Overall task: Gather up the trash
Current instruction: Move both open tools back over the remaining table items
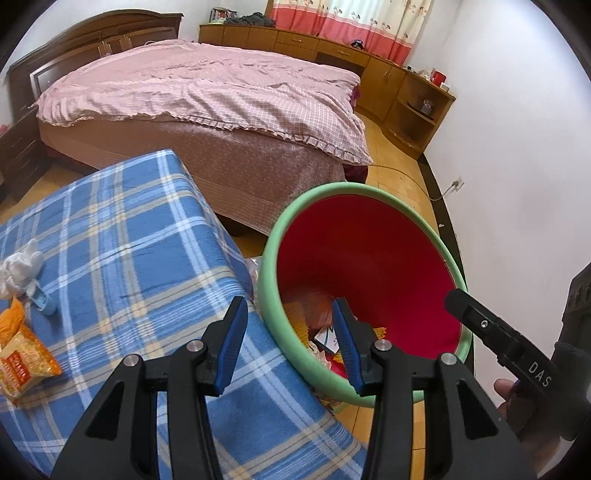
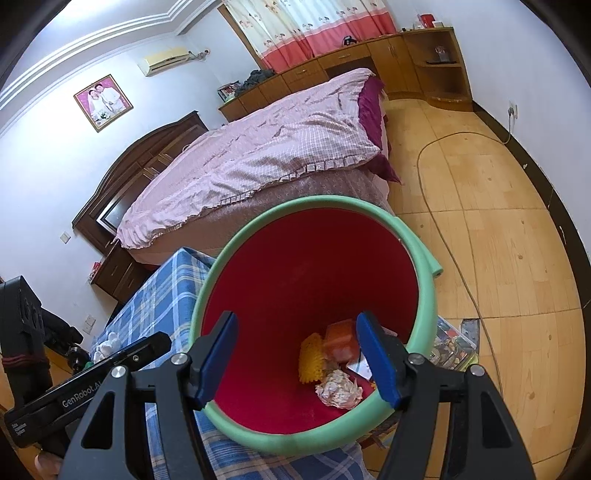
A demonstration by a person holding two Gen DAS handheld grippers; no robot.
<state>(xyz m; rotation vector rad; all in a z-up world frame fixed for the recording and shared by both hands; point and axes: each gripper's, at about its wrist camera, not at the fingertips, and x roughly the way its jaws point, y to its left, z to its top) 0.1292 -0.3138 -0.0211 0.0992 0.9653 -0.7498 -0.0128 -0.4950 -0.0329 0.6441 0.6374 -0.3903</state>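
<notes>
My left gripper [image 1: 291, 345] hangs open with nothing between its blue pads, straddling the near rim of the red bin [image 1: 369, 258]; my right gripper [image 2: 299, 354] is open and empty too, poised over the bin's mouth. The bin has a pale green padded rim and sits on the floor just beside the blue plaid table [image 1: 140, 240]. Down at its bottom I see a crumpled paper wad [image 2: 338, 388], a yellow ridged piece [image 2: 311, 357] and an orange wrapper [image 2: 341, 341].

Still on the cloth at the left lie an orange snack packet [image 1: 24, 360], a white tissue clump [image 1: 20, 267] and a small light-blue item [image 1: 43, 300], all well apart from the bin. Beyond stands the bed [image 1: 207, 96] with a pink quilt, then wooden cabinets [image 1: 388, 74] below the curtains [image 1: 354, 22]. A cable [image 2: 436, 206] trails across the wooden floor.
</notes>
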